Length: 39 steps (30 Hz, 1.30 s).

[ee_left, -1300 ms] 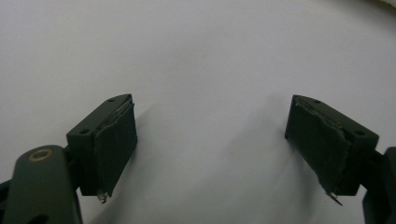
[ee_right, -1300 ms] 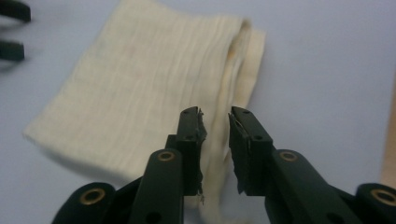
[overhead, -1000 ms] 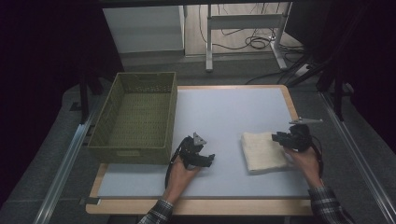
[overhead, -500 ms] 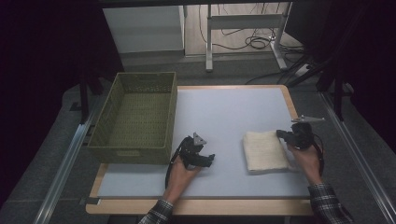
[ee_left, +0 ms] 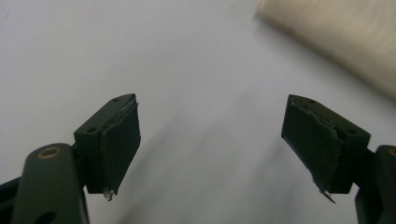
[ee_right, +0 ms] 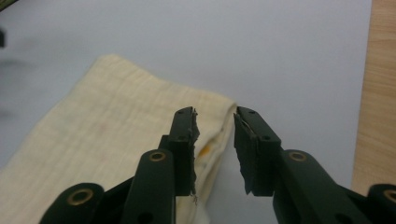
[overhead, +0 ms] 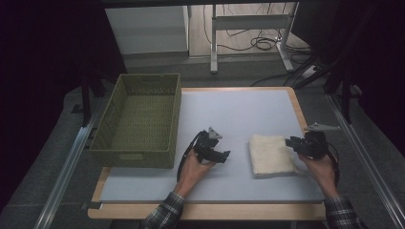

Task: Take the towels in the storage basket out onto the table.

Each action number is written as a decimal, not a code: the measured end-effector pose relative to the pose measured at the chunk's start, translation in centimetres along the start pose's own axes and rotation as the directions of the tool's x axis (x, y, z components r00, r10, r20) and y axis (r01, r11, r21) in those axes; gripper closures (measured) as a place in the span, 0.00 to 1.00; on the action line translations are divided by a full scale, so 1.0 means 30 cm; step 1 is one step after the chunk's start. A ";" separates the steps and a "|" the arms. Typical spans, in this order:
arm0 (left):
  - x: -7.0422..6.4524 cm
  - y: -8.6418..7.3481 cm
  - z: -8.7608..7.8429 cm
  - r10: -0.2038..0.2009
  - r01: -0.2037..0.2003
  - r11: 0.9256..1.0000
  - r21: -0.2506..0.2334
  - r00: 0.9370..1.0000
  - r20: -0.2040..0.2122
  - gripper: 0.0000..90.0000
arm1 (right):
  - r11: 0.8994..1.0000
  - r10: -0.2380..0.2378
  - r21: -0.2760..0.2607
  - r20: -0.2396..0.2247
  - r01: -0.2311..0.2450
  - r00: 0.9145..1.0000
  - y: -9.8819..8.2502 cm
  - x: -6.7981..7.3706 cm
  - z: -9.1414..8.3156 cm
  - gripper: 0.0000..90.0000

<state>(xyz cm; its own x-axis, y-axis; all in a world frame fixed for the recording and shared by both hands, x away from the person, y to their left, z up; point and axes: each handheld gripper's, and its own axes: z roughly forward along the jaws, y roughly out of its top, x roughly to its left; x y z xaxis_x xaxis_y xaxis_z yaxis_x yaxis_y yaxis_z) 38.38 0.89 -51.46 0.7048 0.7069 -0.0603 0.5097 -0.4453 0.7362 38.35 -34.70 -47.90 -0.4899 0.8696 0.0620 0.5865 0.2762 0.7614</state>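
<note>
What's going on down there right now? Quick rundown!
Left gripper open over bare mat. Right gripper slightly open at folded cloth's edge, jaws just reopened, nothing pinched. Basket waits left; nothing in the way.

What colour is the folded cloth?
Pale cream-yellow cloth, seen best in the right gripper view.
</note>
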 end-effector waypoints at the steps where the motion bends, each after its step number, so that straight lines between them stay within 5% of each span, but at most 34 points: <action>1: -0.005 0.030 0.012 0.002 -0.002 1.000 -0.009 1.000 0.012 0.22 | 1.000 -0.002 0.005 -0.005 0.002 1.000 -0.008 0.006 -0.014 0.74; 7: -0.039 0.181 0.109 0.020 -0.018 0.999 -0.026 0.998 0.059 0.22 | 0.999 -0.015 0.029 -0.021 0.015 1.000 -0.077 0.037 -0.073 0.67; 11: -0.066 0.225 0.174 0.015 -0.013 1.000 -0.025 0.997 0.070 0.22 | 0.999 -0.013 0.029 -0.036 0.014 0.999 -0.121 0.058 -0.106 0.63; 18: -0.078 0.209 0.278 0.030 -0.029 0.999 0.036 1.000 -0.003 0.28 | 0.998 -0.004 0.067 -0.015 0.005 1.000 -0.190 0.066 -0.069 0.60; 23: -0.060 0.197 0.286 0.006 -0.006 1.000 0.028 1.000 0.015 0.28 | 0.998 -0.004 0.062 -0.010 0.004 1.000 -0.218 0.070 -0.047 0.60; 25: -0.061 0.192 0.294 0.003 -0.005 1.000 0.026 0.998 0.056 0.35 | 0.997 -0.004 0.071 -0.004 0.005 1.000 -0.218 0.075 -0.047 0.60; 27: -0.069 0.188 0.295 0.011 -0.012 1.000 0.016 0.998 0.056 0.37 | 0.997 0.006 0.080 -0.001 -0.006 1.000 -0.214 0.078 -0.045 0.60; 31: -0.078 0.187 0.290 0.013 -0.014 1.000 0.015 0.996 0.093 0.52 | 0.994 0.039 0.101 -0.055 -0.033 0.998 -0.207 0.077 -0.044 0.83; 32: -0.079 0.189 0.289 0.009 -0.011 1.000 0.019 0.994 0.109 0.61 | 0.993 0.065 0.100 -0.100 -0.055 0.993 -0.212 0.074 -0.042 0.88; 35: -0.079 0.192 0.290 -0.016 0.010 0.999 0.033 0.983 0.182 0.87 | 0.992 0.099 0.094 -0.131 -0.087 0.986 -0.218 0.060 -0.041 0.91; 39: -0.088 0.201 0.275 0.030 -0.035 0.999 0.025 0.988 0.152 0.93 | 0.991 0.090 0.108 -0.129 -0.076 0.988 -0.208 0.065 -0.044 0.93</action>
<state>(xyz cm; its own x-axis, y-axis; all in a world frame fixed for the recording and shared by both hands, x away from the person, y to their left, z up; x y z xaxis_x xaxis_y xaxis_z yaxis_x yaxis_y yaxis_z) 43.67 -8.18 -52.42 0.7866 0.6015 -0.1393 0.4972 -0.4833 0.7206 32.90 -35.27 -51.68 -0.5146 0.8305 0.2131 0.6884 0.2519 0.6802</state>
